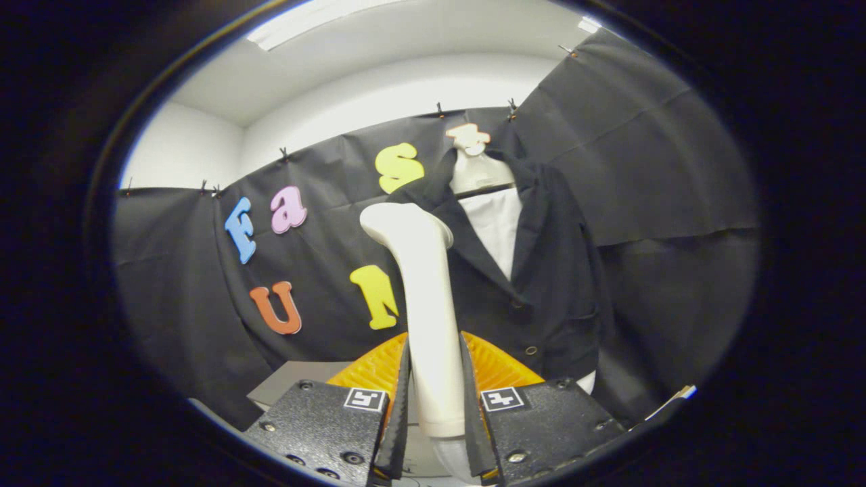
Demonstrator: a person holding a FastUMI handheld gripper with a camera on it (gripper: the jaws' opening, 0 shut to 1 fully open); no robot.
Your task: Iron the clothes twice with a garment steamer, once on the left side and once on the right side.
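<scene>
Steamer [426, 297]: rigid, smooth plastic, likely slippery; handle is the hold.
Gripper [435, 406]: both fingers clamped on that handle.
Jacket [541, 284]: soft, hanging just beyond, right.

The white garment steamer [425, 284] stood upright, its handle pinched between both fingers of the gripper [436, 399] and its head angled toward ten o'clock. At two o'clock beyond it hung the dark buttoned jacket [548, 284] (over a white mannequin [497, 230]), facing the fingers.
</scene>
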